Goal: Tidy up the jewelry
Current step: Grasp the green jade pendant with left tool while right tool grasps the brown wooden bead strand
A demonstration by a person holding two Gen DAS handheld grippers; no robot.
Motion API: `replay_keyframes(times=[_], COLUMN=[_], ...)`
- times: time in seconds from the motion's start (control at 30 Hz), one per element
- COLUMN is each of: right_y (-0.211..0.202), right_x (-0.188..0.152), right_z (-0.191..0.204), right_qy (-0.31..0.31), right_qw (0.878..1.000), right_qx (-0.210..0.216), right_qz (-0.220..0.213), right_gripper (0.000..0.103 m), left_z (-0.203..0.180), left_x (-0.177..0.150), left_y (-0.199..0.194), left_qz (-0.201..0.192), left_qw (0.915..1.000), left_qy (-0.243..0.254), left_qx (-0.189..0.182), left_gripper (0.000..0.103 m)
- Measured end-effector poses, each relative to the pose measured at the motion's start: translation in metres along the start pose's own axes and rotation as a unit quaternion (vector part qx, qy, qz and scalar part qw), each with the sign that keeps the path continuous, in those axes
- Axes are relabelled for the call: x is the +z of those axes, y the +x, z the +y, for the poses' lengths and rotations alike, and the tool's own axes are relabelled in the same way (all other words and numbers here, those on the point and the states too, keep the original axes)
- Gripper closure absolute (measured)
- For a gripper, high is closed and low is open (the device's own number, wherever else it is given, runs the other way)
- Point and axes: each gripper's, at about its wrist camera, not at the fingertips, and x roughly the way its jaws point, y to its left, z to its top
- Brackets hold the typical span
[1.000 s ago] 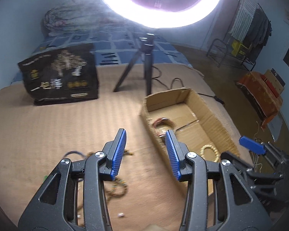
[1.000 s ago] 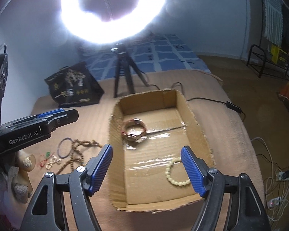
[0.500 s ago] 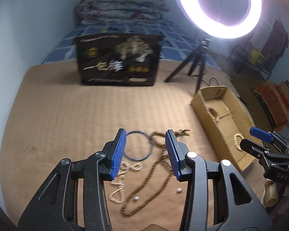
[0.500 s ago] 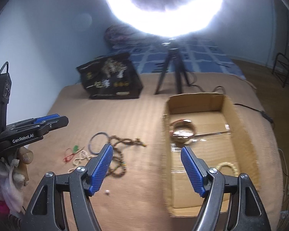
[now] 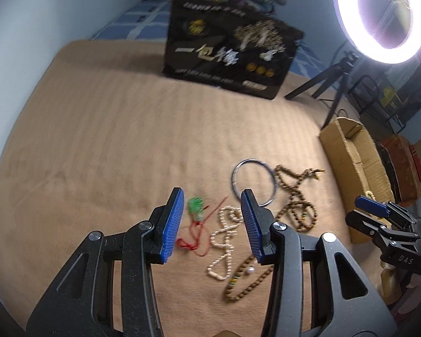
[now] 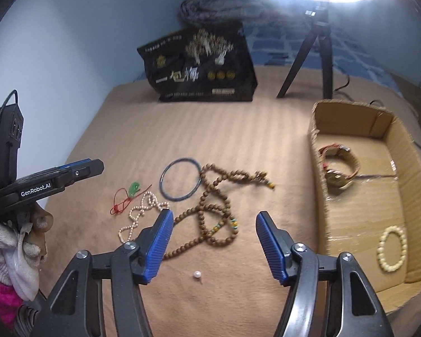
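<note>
Both claws hang above a bed covered by a tan ribbed blanket, and both stand agape with nothing between their blue pads. The left claw is over the loose jewelry: between its fingers lie a green pendant on a red cord and a white bead necklace, and just past its right finger lies a thin blue bangle. The right claw hovers nearer the cardboard box, with a long brown bead strand spread between its fingers and a single loose pearl on the blanket close to its base. In the right wrist view the bangle touches or overlaps the brown strand at its right side, the white necklace sits to the left of that strand, and the green pendant with its red cord lies furthest left. Inside the box rest a wristwatch with a brown strap toward the far end and a pale bead bracelet toward the near end, well apart. Behind the jewelry stands a black printed bag, and beside it a tripod carrying a glaring ring light.
</note>
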Motion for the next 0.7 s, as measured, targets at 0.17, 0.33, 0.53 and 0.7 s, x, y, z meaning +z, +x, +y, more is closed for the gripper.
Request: replay_keyframes(times=[0.17,0.33,0.53,0.7], right_y=[0.016,0.031,0.050,0.063], right_x=[0.001,0.004,0.004,0.004], right_z=[0.000,-0.004,-0.008,-0.007], right_qy=[0.005,0.018,0.032,0.025], right_qw=[1.000,0.999,0.998,0.998], right_qx=[0.005,0.010,0.011,0.001], right_qz=[0.018,0.039,0.055,0.065], right_gripper=[0.043,0.049,0.049,0.049], left_z=[0.013,0.014,0.016,0.020], left_x=[-0.003,-0.006,-0.008,-0.008], left_y=[0.015,0.031,0.046,0.054], left_qz=[0.020,0.039,0.058,0.064], left_qw=[0.9996,0.9988,0.9977,0.9968], left_qy=[-0.020,-0.024,-0.032,-0.042], left_qx=[-0.007,-0.014,-0.017,-0.020], left_gripper=[0.060,0.066,0.067,0.069])
